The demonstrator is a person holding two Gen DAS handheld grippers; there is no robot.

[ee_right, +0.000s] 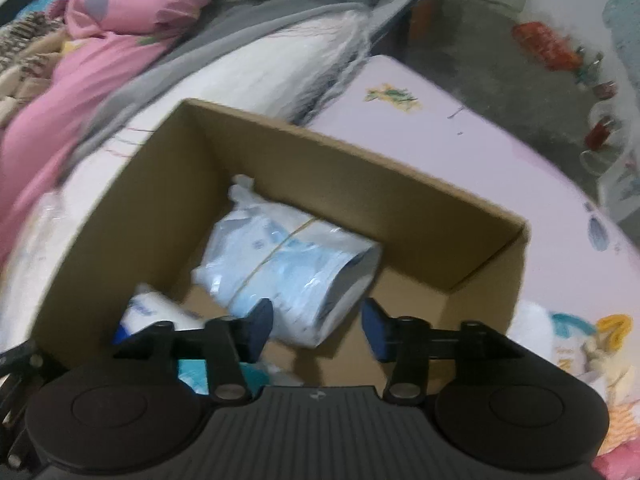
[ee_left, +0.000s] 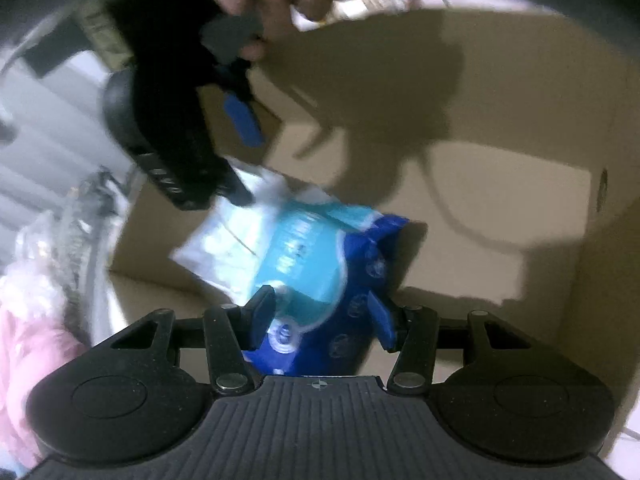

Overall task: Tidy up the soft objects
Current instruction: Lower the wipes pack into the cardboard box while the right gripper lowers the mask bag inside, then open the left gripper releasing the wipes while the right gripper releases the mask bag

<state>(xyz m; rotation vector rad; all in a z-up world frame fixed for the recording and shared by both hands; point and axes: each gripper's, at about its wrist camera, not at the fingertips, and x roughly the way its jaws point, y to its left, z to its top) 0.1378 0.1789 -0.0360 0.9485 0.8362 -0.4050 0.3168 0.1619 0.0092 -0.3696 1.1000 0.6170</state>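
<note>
My left gripper is shut on a blue and teal tissue pack, holding it inside an open cardboard box. Beyond it a pale-blue plastic pack tied with a thin band lies on the box floor. My right gripper hangs open over that pale pack, its pads apart and nothing pressed between them. In the left wrist view the right gripper shows at upper left, held by a hand. The held tissue pack peeks in at the lower left of the right wrist view.
The box stands on a bed with a pale pink sheet. A pink quilt and grey blanket lie behind it. More soft packs sit to the box's right. Bottles and cups stand on the floor.
</note>
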